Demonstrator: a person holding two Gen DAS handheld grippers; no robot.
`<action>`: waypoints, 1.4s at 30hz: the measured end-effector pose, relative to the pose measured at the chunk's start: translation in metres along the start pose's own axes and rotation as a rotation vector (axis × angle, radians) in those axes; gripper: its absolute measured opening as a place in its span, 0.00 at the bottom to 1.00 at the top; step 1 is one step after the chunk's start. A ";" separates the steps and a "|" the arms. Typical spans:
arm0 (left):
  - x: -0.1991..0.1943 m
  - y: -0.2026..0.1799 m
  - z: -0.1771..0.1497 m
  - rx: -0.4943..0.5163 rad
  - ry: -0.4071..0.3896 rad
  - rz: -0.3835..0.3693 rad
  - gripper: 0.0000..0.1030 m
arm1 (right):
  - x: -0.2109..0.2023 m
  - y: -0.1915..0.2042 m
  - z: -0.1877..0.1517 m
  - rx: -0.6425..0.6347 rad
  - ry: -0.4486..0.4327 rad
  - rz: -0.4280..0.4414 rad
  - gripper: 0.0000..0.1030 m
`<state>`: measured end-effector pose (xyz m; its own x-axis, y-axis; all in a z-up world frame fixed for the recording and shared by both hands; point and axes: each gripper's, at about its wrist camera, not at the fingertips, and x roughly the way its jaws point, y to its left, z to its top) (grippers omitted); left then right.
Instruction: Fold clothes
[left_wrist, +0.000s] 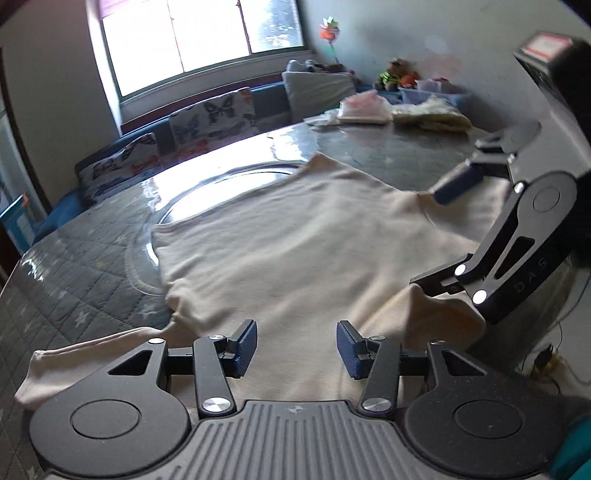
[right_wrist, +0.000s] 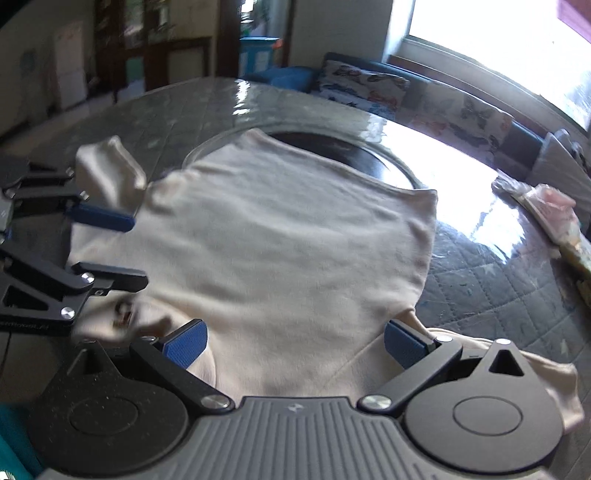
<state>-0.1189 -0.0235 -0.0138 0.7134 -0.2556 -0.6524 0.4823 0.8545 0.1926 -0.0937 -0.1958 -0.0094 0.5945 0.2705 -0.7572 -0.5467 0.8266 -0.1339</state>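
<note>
cream shirt lies flat on the table, both the left gripper and right gripper wide open, holding nothing; we probably pinch each shoulder seam squarely before folding.

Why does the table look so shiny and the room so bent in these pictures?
Left wrist view: the bright window throws white glare across the table, and the fisheye lens curves walls. Right wrist view: the same glare washes out the table's far side; the cream shirt looks slightly motion-blurred.
</note>
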 end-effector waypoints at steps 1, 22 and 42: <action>0.001 -0.003 -0.001 0.013 0.002 0.003 0.50 | 0.000 0.002 -0.002 -0.019 0.005 -0.002 1.00; -0.024 -0.020 -0.011 0.108 -0.022 0.023 0.50 | -0.033 0.009 -0.023 -0.127 -0.020 -0.026 0.99; -0.005 0.045 0.031 -0.077 -0.052 0.001 0.50 | -0.004 0.004 -0.004 0.016 -0.058 0.059 0.99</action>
<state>-0.0850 0.0020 0.0208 0.7406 -0.2763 -0.6126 0.4424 0.8866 0.1350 -0.1006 -0.1957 -0.0089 0.5950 0.3464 -0.7252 -0.5727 0.8159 -0.0801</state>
